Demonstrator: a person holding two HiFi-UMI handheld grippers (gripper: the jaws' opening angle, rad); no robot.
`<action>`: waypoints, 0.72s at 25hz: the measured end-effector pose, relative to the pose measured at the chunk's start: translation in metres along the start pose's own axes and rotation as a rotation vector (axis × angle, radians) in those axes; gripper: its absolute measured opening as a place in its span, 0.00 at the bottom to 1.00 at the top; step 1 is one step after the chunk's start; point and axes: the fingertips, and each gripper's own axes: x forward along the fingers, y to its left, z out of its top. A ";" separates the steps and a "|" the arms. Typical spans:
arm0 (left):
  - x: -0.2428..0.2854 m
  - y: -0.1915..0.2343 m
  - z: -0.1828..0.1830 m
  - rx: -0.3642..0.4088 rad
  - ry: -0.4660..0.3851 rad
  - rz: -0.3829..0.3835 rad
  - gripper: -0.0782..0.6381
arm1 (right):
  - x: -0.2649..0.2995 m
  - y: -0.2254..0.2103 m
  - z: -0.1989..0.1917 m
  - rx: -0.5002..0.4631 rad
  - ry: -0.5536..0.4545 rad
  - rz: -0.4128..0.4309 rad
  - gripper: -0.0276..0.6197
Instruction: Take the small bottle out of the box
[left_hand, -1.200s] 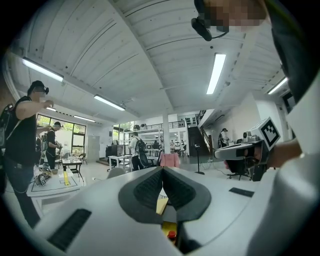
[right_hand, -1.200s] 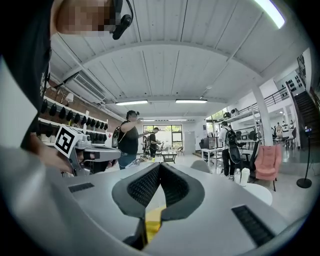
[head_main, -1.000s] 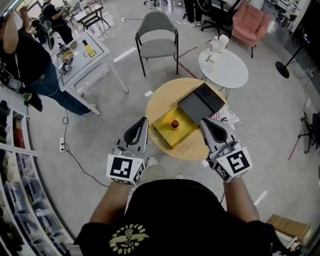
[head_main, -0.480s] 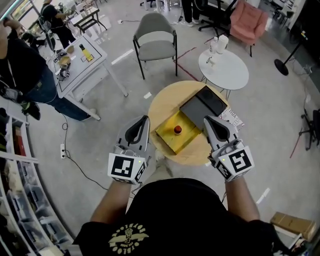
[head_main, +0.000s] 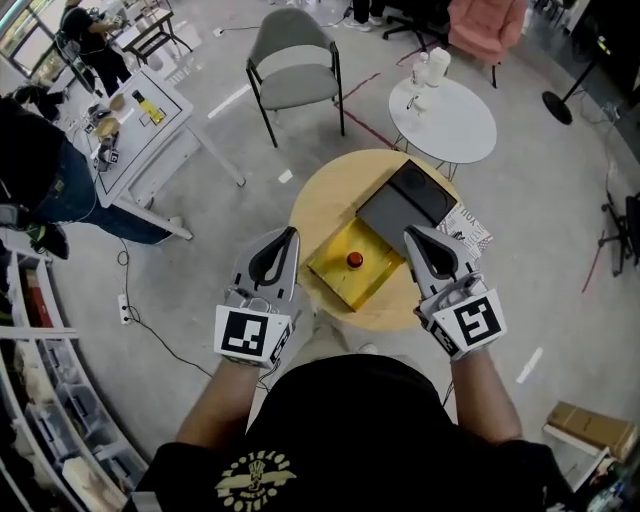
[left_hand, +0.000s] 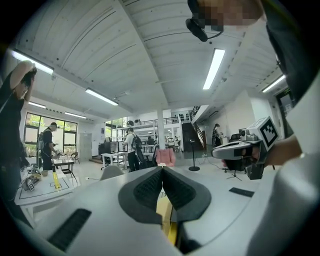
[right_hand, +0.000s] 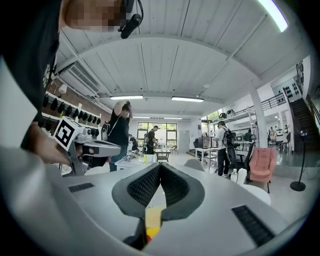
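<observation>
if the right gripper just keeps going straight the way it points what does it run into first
Probably nothing close. The right gripper, shut, points nearly level, and the box shows below its line, so it looks set to pass over box and lid. Height is hard to judge.

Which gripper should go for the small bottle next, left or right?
Left, narrowly. Both sit shut, about equally far from the small bottle in the yellow box, but the open lid lies beside the right gripper, so the left gripper likely has the clearer way.
</observation>
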 end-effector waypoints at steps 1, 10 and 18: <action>0.004 -0.001 -0.005 0.002 0.008 -0.006 0.13 | 0.003 -0.002 -0.005 -0.001 0.006 -0.004 0.06; 0.023 0.009 -0.044 -0.006 0.046 -0.008 0.13 | 0.027 0.000 -0.061 0.017 0.064 -0.004 0.10; 0.035 0.013 -0.067 -0.014 0.045 -0.010 0.13 | 0.048 0.007 -0.102 0.015 0.107 0.048 0.17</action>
